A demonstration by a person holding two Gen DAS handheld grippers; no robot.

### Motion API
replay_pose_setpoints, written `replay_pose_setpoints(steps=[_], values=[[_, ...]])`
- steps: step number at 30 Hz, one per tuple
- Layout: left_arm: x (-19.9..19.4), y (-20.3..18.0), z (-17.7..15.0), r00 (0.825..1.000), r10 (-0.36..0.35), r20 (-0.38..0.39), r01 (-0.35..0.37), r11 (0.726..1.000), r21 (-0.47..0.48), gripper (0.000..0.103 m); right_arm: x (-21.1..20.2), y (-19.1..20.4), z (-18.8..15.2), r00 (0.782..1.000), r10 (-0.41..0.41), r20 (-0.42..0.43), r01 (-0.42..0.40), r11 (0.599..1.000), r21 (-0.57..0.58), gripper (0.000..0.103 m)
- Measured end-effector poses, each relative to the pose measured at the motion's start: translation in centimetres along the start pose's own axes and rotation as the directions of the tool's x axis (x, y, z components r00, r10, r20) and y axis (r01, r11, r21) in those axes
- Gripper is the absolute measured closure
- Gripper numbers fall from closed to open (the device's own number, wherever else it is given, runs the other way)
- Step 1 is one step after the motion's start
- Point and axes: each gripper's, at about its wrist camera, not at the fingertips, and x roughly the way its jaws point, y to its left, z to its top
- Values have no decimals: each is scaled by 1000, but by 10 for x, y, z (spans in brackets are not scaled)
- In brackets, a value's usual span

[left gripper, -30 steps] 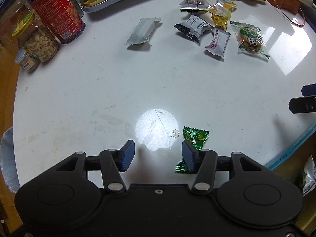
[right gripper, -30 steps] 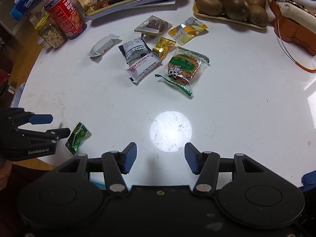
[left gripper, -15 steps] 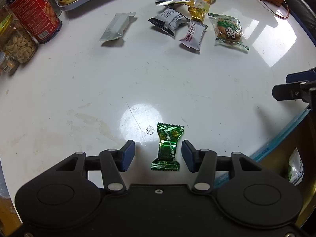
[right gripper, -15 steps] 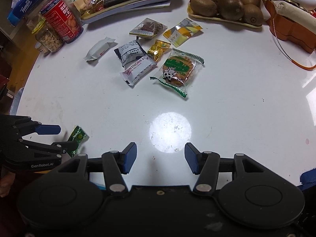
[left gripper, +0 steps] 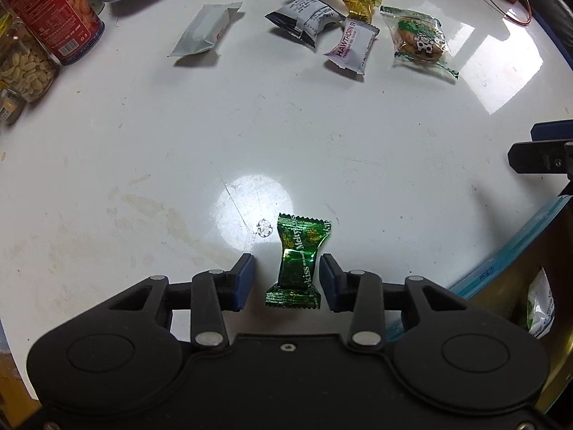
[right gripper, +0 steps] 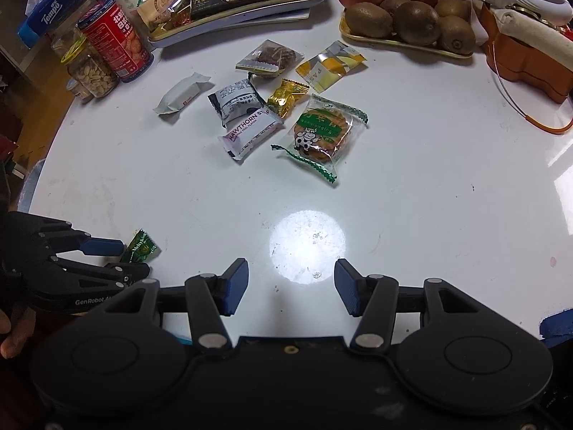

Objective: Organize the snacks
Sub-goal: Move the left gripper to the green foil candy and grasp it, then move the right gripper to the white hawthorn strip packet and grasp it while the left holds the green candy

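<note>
Between the pads of the left gripper [left gripper: 286, 283] a green candy [left gripper: 299, 261] is seen, lying flat on the white table [left gripper: 250, 125] w/ its length running along the fingers; gaps are left on both sides, so jaws are partly open and nothing is gripped. Just ahead of the candy's far end a bright light spot is reflected. Well ahead, a group of snack packs is spread: a white bar [left gripper: 204, 30] to the left, a hawthorn pack [left gripper: 352, 44] and a cookie pack [left gripper: 419, 39] to the right. At far left a red can [left gripper: 53, 10] is stood. The right gripper [right gripper: 290, 292] is held wide open over bare table, approx. level w/ the left, holding nothing.
</note>
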Motion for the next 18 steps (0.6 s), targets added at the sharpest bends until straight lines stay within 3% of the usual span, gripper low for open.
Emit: replay_pose_setpoints(steps=[3,4,18], values=[[-1,1,1,1000,-10,8,10,1000,-13,68,0,0,0,1000,-3,2,3,1000,-3,47],[-2,1,1,1000,-10,12,10,1000,-15,79,0,0,-1,1000,-4,3,4,1000,-3,48],[-9,11,-1,997,-63,43,68,990,-126,81,2,-5,-1,999,-27,17,27,1000,-1,49]])
